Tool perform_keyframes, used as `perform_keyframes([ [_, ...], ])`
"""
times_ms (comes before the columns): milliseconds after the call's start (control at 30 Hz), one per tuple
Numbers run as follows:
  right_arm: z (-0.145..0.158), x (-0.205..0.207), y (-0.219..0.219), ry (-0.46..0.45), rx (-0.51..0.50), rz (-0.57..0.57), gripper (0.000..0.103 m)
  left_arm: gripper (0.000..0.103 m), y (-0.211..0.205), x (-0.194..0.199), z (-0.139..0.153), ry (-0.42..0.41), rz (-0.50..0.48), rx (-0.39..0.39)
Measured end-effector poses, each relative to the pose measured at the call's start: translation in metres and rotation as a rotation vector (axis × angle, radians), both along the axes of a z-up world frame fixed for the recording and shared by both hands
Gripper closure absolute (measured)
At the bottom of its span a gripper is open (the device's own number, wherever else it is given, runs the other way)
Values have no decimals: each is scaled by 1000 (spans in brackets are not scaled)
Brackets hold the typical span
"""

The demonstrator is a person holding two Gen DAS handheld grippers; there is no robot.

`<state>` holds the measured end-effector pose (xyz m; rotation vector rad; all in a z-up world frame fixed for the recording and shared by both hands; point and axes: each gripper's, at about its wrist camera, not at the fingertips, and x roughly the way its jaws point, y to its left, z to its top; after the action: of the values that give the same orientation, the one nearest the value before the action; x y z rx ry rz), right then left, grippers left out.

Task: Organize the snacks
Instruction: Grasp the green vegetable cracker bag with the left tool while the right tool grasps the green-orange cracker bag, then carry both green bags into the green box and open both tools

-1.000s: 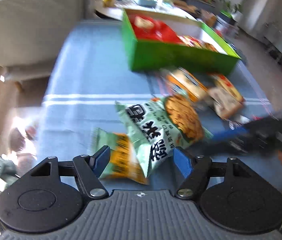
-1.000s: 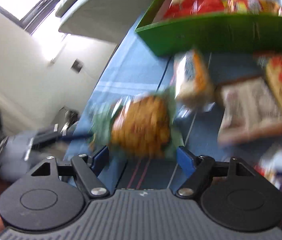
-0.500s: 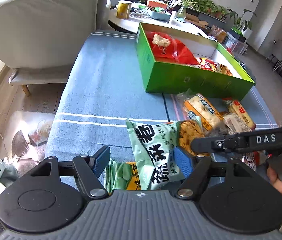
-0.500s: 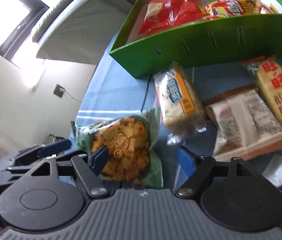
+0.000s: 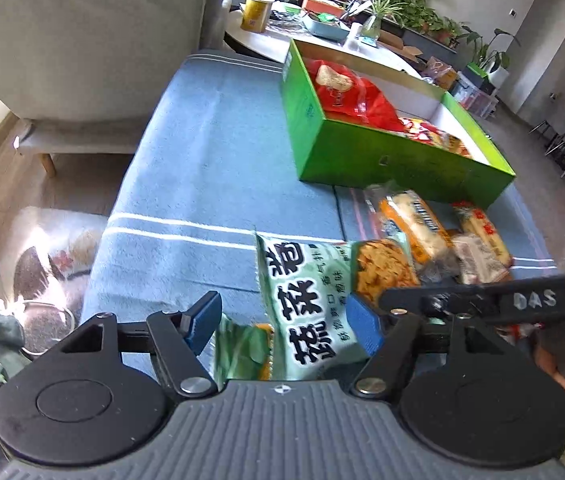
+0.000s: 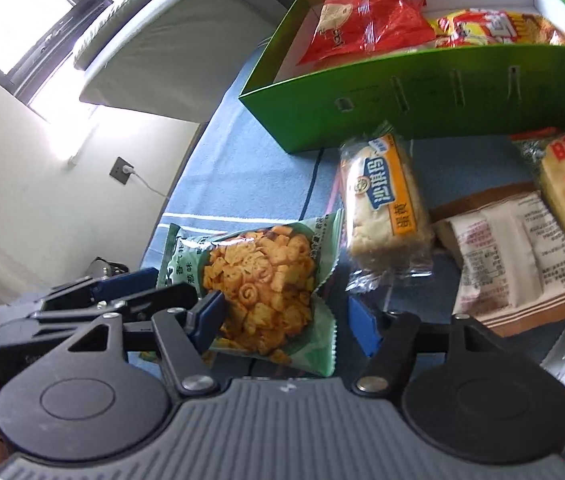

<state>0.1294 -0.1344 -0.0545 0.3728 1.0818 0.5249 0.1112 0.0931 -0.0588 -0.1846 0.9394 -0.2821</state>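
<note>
One green box [image 5: 366,156], two red packs inside, three packets beside. Left gripper [image 5: 282,326] and right gripper [image 6: 284,318], jaws half-open and just closing, both straddle one green snack bag [image 6: 266,284].

Snack packets [image 6: 386,204] lie before the box [image 6: 422,96] on the cloth [image 5: 210,168].

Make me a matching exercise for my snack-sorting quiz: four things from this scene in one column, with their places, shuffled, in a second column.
Things:
1. red bag
2. green bag
3. bread pack
4. green box

Places:
A. between the right gripper's fingers
B. standing on the blue cloth, holding snacks
C. inside the box
D. on the cloth, just in front of the box

Pairs: 1-C, 2-A, 3-D, 4-B
</note>
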Motion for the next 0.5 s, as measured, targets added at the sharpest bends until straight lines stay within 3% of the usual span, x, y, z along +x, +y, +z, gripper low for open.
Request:
perform_keyframes([
  [167,0,5,0,7,9,-4,37,34,-5,5,-12,-13,-15,13],
  [200,1,4,2,-1,2,-2,39,35,-5,6,-12,-14,-14,7],
  [267,2,2,4,-3,7,9,42,54,-6,5,-9,-14,-40,-32],
  [300,3,1,4,-8,12,17,44,56,-8,3,-7,-14,-55,-50],
  [367,7,-3,3,-18,34,36,53,56,-15,-5,1,-58,-66,1],
  [500,24,-13,-4,-65,55,44,53,58,-19,-15,26,-131,-80,2],
])
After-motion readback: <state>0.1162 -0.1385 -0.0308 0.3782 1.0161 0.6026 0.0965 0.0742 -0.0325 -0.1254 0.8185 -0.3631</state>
